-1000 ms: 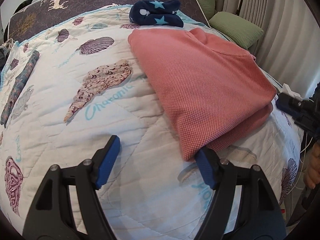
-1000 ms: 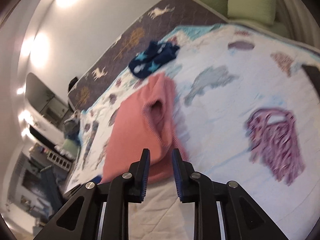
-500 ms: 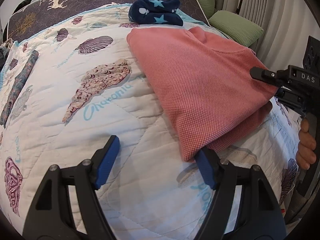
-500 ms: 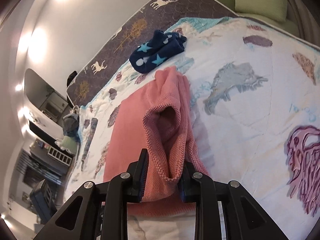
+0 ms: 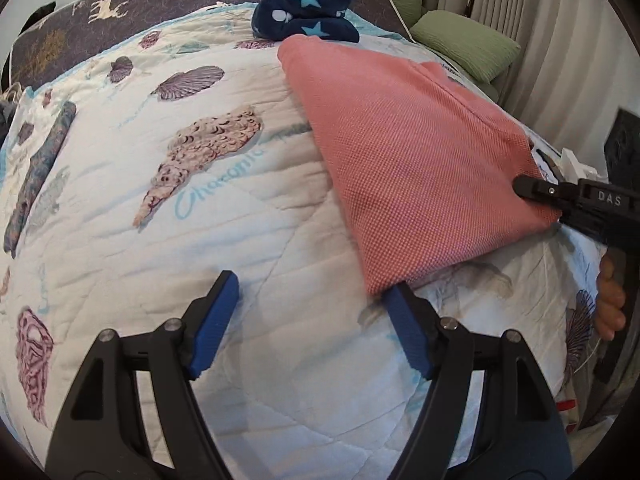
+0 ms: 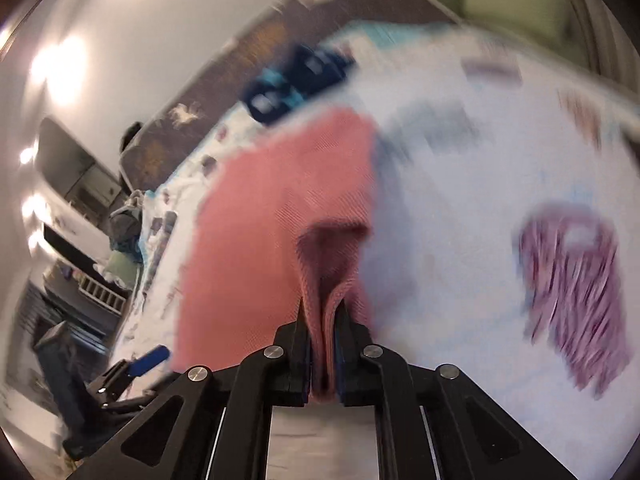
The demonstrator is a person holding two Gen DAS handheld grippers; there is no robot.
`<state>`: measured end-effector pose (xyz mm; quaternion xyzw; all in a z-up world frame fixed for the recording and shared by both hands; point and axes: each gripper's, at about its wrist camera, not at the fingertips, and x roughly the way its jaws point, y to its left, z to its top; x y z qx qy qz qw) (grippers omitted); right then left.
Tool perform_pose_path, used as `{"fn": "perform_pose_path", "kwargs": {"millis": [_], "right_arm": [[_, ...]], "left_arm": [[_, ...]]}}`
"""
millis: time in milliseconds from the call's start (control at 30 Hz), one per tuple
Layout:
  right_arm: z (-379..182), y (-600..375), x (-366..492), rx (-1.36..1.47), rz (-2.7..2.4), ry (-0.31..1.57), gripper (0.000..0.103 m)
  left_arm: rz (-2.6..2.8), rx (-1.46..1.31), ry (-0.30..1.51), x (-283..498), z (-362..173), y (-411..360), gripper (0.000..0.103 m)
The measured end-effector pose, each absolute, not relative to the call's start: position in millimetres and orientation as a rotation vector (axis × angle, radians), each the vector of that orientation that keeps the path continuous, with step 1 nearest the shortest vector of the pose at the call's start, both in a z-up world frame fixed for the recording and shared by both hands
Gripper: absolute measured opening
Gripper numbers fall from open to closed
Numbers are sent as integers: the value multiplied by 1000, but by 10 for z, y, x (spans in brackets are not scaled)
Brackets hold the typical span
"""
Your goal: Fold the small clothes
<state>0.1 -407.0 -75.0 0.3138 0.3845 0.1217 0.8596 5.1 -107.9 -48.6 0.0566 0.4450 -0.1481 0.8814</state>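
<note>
A folded pink knit garment [image 5: 416, 168] lies on the shell-print quilt [image 5: 200, 240]. My left gripper [image 5: 312, 296] hovers open just short of the garment's near corner, and its right pad [image 5: 404, 320] sits at that corner with no cloth between the pads. In the right wrist view, my right gripper [image 6: 320, 312] is closing and its pads pinch a bunched fold of the pink garment [image 6: 280, 216]. From the left wrist view, the right gripper [image 5: 536, 188] meets the garment's right edge, with a hand [image 5: 610, 300] below it.
A folded navy garment with blue stars [image 5: 306, 16] lies beyond the pink one near the dark deer-print blanket [image 5: 120, 8]. Green pillows [image 5: 464, 48] and curtains are at the far right. A rolled dark cloth [image 5: 40, 168] lies at the quilt's left edge.
My right gripper moved in from the right onto the pink garment's edge and shut on a fold of it. The left gripper stayed open in place.
</note>
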Motion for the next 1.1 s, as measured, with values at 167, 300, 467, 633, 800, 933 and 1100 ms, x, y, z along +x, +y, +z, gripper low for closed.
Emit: {"fn": "perform_pose_path", "kwargs": {"millis": [167,300,467,633,800,933,1100], "right_arm": [[-458,-4192,-232,594,161,713,22],[-212,-4155,-331,528,198,629,22],[-396,-3955,-58,506,263,712,22],[-600,-4039,-24,511,187,774,7],[-184,-4155,-119,434,171,672,13],[56,-4023,203,375,239,637,13],[-14,-3801,773,377,344,705,13]], "left_arm": [[-371,118,903,-57,-285,-1044,75],[-496,66,799,-157,65,-1044,75],[-624,33,735,61,137,-1302,75],[-447,97,921,557,-580,-1389,76],[-450,-8,861,520,-219,-1224,75],[-531,11,729,549,166,-1362,75],[-553,23,740,959,154,-1634,75]]}}
